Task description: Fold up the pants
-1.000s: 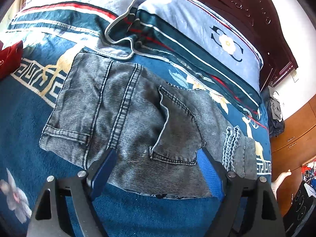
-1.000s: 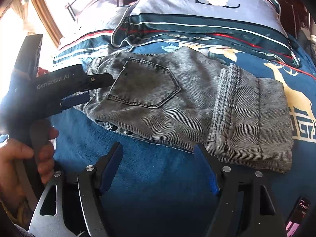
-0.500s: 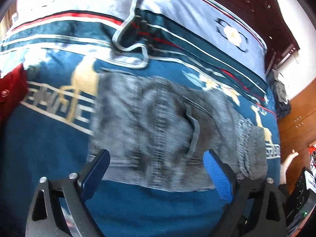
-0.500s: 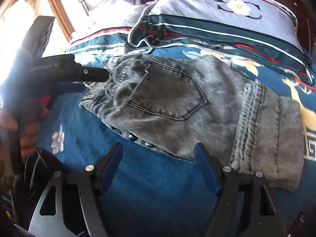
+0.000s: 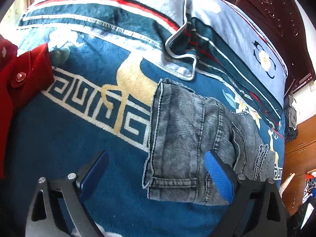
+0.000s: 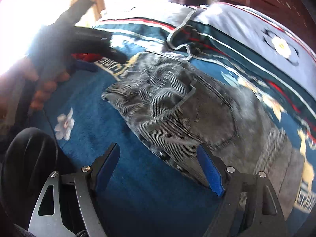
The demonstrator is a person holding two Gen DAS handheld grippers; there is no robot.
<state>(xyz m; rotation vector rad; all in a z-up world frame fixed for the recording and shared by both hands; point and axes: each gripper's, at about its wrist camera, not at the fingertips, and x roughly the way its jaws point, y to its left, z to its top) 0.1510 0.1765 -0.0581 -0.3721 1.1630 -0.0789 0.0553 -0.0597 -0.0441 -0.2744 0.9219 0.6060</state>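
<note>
Left wrist view: we see the pants [image 5: 189, 144], grey and folded into a thick bundle, lying on the blue blanket [image 5: 79, 138]. Our left gripper [image 5: 156, 167] has its two blue fingers [image 5: 217, 175] spread wide apart, with nothing held between them. The right-hand finger sits over the near edge of the pants, and the other finger is over bare blanket, off to the side of the pants. We cannot tell if the finger touches the cloth. A gold deer picture [image 5: 130, 79] on the blanket sits just beside the far corner of the pants. A striped pillow [image 5: 237, 45] lies behind the pants, near their far edge. A red cloth thing [image 5: 23, 75] lies well apart from the pants, at the side edge of this view.

Right wrist view: this one is a bit blurry. We see the same pants [image 6: 187, 114] on the blanket [image 6: 138, 187], with a back pocket facing up. Our right gripper [image 6: 158, 167] is also spread wide apart and holds nothing. One blue finger [image 6: 211, 171] sits over the near edge of the pants, the other over bare blanket. Beyond the far end of the pants we see the left gripper [image 6: 116, 56], dark and blurry, in a hand [image 6: 45, 86]. A white flower print [image 6: 65, 124] on the blanket lies near the pants.
</note>
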